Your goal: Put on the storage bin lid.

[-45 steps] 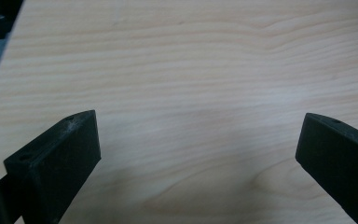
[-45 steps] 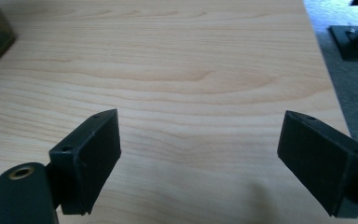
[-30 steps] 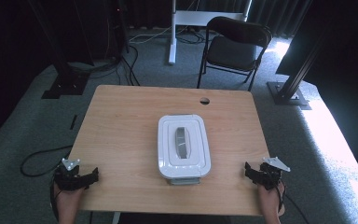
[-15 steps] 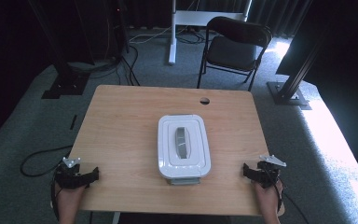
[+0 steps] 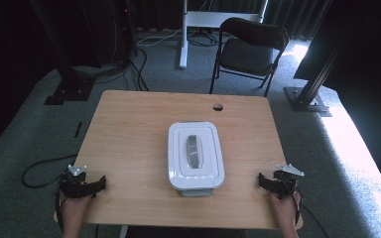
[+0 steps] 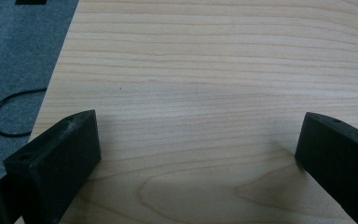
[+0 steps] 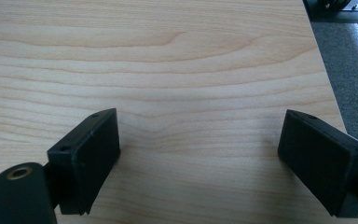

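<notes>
Tongs: both pairs gape wide with nothing between the jaws, parked at the near corners of the table.

High view: left tongs (image 5: 98,184) sit at the near-left edge of the light wooden table (image 5: 129,134), right tongs (image 5: 264,180) at the near-right edge. White rectangular plastic lidded container with a grey handle on its lid (image 5: 195,155) sits mid-table, slightly toward the near edge, lid on, well apart from both tongs. Versus half a second and a second ago: almost no change. Both hands have barely drifted, the container hasn't shifted. A black folding chair (image 5: 250,49) stands beyond the far edge.

Left gripper view: left tongs (image 6: 198,154) wide apart, bare wood grain between and ahead of them, grey carpet and a black cable (image 6: 9,114) off the table's edge.

Right gripper view: right tongs (image 7: 200,154) equally wide, bare wood between them, table edge and carpet at right.

Read: work hasn't started. My guess is this is the rest pose before the reach. Next step is probably closing in on the container from both sides, likely for the lid or handle. No grasp risk yet; the approach is clear.
</notes>
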`<state>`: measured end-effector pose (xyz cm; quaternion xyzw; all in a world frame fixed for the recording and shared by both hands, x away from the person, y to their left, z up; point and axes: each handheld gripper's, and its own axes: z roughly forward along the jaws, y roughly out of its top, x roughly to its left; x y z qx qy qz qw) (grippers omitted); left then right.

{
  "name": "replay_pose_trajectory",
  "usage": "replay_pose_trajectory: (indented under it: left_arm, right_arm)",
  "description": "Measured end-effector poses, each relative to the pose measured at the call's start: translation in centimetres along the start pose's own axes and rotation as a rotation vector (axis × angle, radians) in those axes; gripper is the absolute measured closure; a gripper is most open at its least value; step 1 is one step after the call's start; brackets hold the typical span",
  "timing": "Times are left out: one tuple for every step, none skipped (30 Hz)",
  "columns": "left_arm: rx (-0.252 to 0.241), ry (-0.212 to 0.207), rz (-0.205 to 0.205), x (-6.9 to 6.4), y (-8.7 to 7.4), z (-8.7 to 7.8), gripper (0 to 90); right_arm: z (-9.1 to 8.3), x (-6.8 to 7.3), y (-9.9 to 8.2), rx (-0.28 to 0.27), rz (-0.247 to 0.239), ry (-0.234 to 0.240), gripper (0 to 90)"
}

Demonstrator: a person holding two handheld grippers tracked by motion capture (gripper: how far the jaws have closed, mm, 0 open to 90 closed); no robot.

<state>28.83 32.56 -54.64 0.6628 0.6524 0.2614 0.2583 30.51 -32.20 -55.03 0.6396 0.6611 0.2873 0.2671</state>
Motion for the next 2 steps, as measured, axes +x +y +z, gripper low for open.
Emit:
replay_pose_trajectory:
  left_arm:
    - [0.001, 0.0, 0.0, 0.0, 0.0, -0.01, 0.4]
    - [0.001, 0.0, 0.0, 0.0, 0.0, -0.01, 0.4]
  right_arm:
    - [0.0, 0.0, 0.0, 0.0, 0.0, 0.0, 11.9]
    - [0.0, 0.0, 0.0, 0.0, 0.0, 0.0, 11.9]
